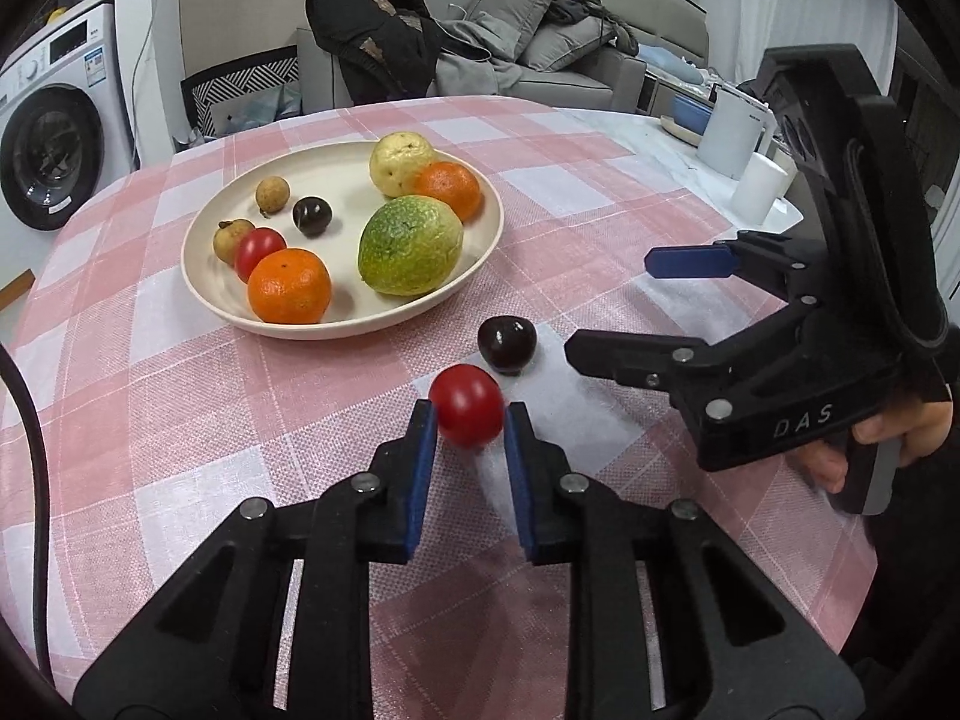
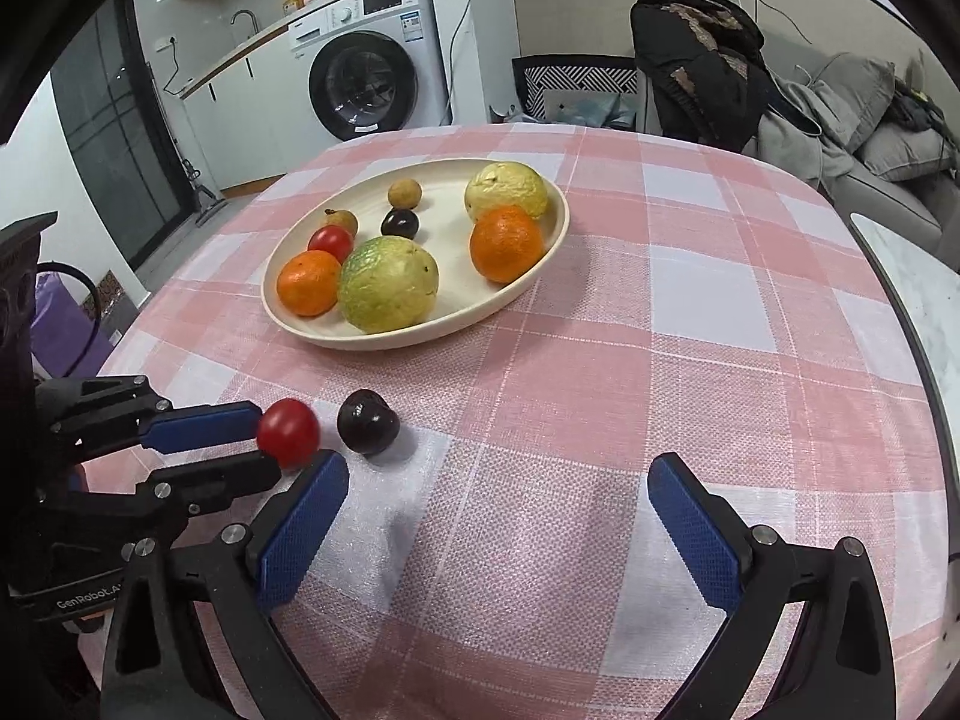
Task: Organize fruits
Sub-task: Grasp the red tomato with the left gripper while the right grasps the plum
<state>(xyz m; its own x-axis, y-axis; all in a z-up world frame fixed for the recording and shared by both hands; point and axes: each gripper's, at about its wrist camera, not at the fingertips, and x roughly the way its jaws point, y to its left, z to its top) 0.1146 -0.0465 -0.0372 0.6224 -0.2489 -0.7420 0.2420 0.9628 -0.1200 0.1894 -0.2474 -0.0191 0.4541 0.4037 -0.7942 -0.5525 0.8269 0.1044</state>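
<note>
A cream plate (image 1: 198, 228) (image 2: 558, 222) on the pink checked tablecloth holds two oranges (image 1: 289, 286), a green guava (image 1: 410, 246), a yellow guava (image 1: 399, 163), a red tomato, a dark plum and two longans. My left gripper (image 1: 468, 420) (image 2: 273, 441) is shut on a red cherry tomato (image 1: 467, 404) (image 2: 288, 432), held at its fingertips just above the cloth. A dark plum (image 1: 507, 343) (image 2: 368, 422) lies on the cloth just beyond it. My right gripper (image 2: 498, 486) (image 1: 606, 306) is open and empty, to the right of the plum.
A white kettle (image 1: 732, 132) and a white cup (image 1: 759, 186) stand at the table's far right. A chair with a dark jacket (image 1: 372, 24) stands behind the table. A washing machine (image 2: 372, 66) stands in the background.
</note>
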